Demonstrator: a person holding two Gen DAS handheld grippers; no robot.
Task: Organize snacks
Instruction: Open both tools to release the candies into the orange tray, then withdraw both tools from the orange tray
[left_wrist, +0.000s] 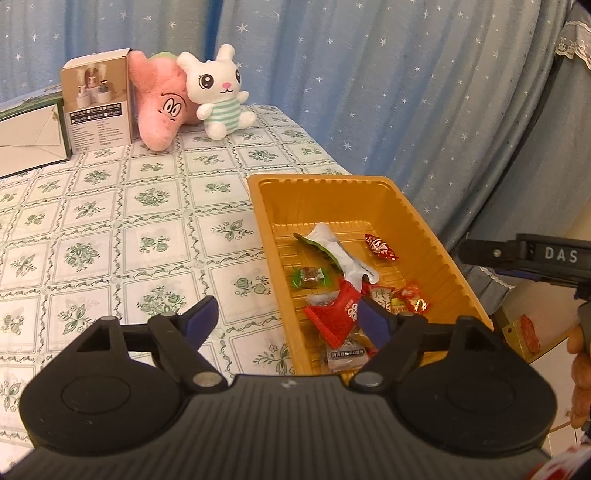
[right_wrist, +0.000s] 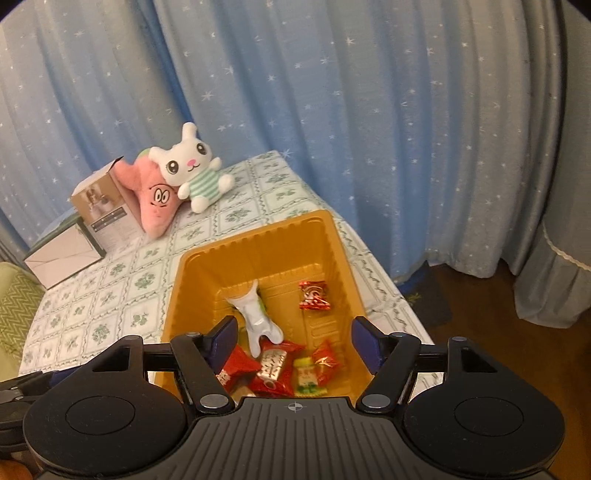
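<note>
Up close, two hand-held grippers tilt downward over a table covered with a green-and-white floral cloth (left_wrist: 110, 229). The left gripper (left_wrist: 291, 319) has its blue-padded jaws spread wide with nothing between them; one finger sits over the cloth, the other over the near corner of a gold plastic tray (left_wrist: 436, 236). At the right edge of the left wrist view, part of a person's hand (left_wrist: 581, 373) grips the other tool's handle.

The right gripper (right_wrist: 291, 341) also has its jaws spread apart and pinches nothing. It hangs above the near end of the tray (right_wrist: 258, 243), pointing down into it.

Inside the tray lie the snacks. A white pouch (right_wrist: 258, 317) with a green side lies near the middle. A small red packet (right_wrist: 314, 295) lies apart toward the far right. A cluster of red wrappers (right_wrist: 273, 365) and a yellow-green candy (right_wrist: 306, 376) is piled at the near end, just below the right gripper's open jaws. A green-wrapped sweet (left_wrist: 310, 277) lies alone on the tray's left side.

At the table's far end, a white plush rabbit (left_wrist: 218, 88) leans on a pink plush toy (left_wrist: 159, 107), beside a brown cardboard box (left_wrist: 98, 103). Blue star-print curtains (left_wrist: 369, 74) hang behind.
</note>
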